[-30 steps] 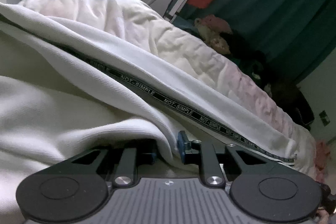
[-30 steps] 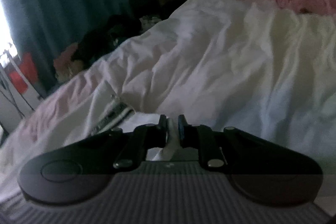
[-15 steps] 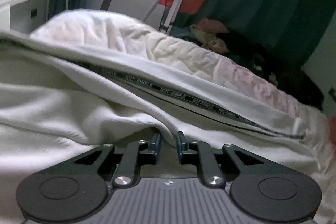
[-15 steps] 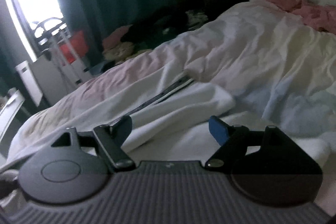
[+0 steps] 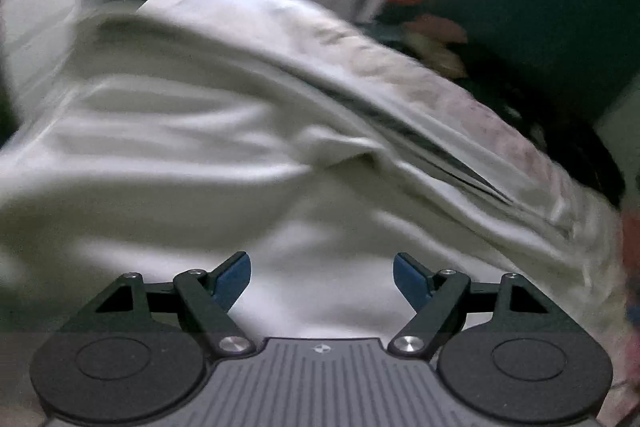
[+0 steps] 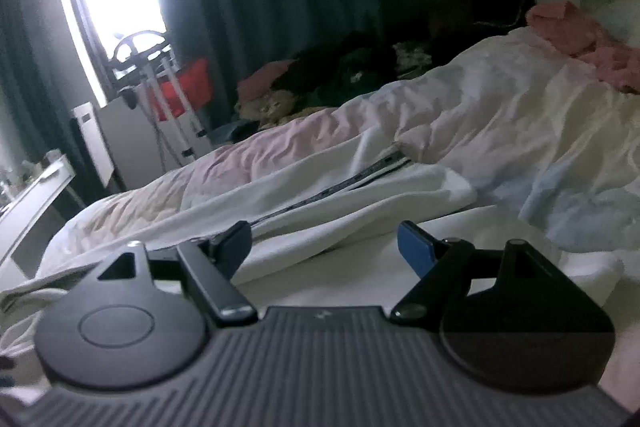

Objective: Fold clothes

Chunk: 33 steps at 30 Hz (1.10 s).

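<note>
Both claws now off fabric they pinched earlier, jaws just opened. Left claw [image 5: 322, 277] gapes, nothing between pads, above white garment [image 5: 192, 155] on bed [image 6: 520, 115]. Right claw [image 6: 324, 247] wide apart, empty, over garment's folded edge.

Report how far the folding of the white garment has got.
Done: the white garment lies doubled over on the bed, black stripe along the fold. In hand: nothing; left gripper and right gripper have just opened, empty. Left: probably further folds.
</note>
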Available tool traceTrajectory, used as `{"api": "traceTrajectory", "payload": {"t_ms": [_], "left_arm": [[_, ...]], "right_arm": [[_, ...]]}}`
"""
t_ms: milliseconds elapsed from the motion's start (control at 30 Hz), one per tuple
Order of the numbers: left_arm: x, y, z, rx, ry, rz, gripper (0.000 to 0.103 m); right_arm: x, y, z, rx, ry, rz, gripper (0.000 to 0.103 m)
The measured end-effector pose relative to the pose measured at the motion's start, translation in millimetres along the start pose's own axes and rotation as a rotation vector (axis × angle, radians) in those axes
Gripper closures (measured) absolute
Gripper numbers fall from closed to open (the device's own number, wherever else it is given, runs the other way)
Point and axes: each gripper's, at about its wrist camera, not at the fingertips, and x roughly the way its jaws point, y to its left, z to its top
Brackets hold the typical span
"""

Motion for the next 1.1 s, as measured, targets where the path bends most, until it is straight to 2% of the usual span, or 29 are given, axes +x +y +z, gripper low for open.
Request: {"api": "traceTrajectory", "payload": {"t_ms": [100, 200, 300, 400, 533, 633, 733, 900, 1000, 1100], "left_arm": [[-25, 27, 5, -0.117, -0.016, 0.035, 0.019], [-36, 64, 9, -0.294, 0.022, 0.081, 0.018], [-33, 105, 3, -0.559, 0.087, 0.142, 0.019], [-18, 123, 3, -0.668, 0.117, 0.166, 0.019], [-4, 130, 8, -0.702, 0.067, 0.205, 0.019], [-5, 124, 13, -0.67, -0.003, 0.218, 0.022], [-16, 110, 19, -0.582, -0.101, 0.179, 0.032], [-36, 104, 17, -0.558, -0.239, 0.038, 0.039], [-36, 110, 16, -0.606, -0.233, 0.024, 0.042], [-21, 121, 14, -0.678, -0.132, 0.09, 0.042]], "right_arm": [[-1, -2, 0, 0.013, -0.006, -0.002, 0.021], [-1, -8, 0, 0.042, -0.002, -0.02, 0.021], [-3, -14, 2, 0.073, -0.013, -0.04, 0.021], [-3, -19, 4, 0.094, -0.027, -0.052, 0.021], [-3, -26, 3, 0.124, -0.013, -0.052, 0.021], [1, -28, 2, 0.136, 0.001, -0.05, 0.021], [4, -29, 2, 0.147, 0.011, -0.047, 0.021], [5, -32, 2, 0.171, 0.017, -0.041, 0.021], [6, -34, 2, 0.188, 0.025, -0.039, 0.021], [6, -35, 2, 0.199, 0.03, -0.041, 0.021]]}}
